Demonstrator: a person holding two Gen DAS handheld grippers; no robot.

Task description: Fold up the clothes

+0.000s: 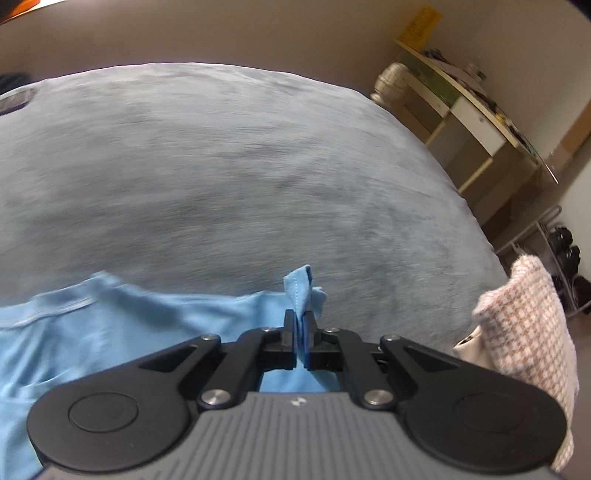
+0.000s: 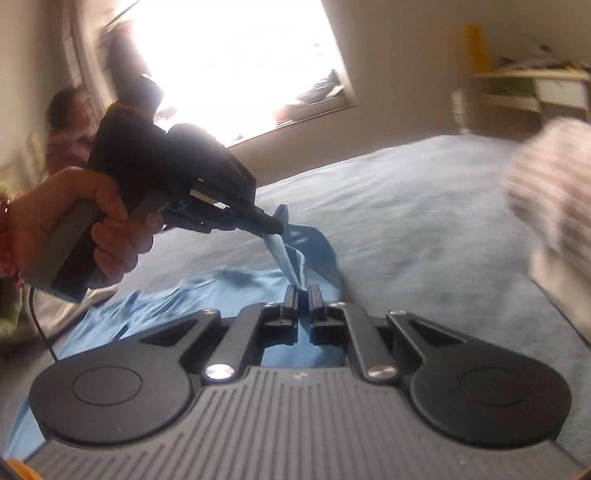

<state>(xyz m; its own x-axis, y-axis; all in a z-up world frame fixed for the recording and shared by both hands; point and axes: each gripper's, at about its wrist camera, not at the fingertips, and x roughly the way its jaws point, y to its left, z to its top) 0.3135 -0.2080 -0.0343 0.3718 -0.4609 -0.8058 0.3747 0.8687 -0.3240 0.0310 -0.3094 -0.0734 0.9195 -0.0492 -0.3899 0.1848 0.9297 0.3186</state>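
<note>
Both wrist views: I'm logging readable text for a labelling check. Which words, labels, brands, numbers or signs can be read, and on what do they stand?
Readable text: none.
Yellow sheet on the wall above the cluttered shelf unit: faint marks, too small and blurred to read.
Small pale emblem on the grey ribbed body of the left tool: a mark, no letters.
Light blue garment: no print visible.

The light blue garment (image 1: 92,339) runs off the left wrist view's left edge, the checked cloth (image 2: 550,184) is motion-blurred, and the window (image 2: 236,62) is blown out white.
</note>
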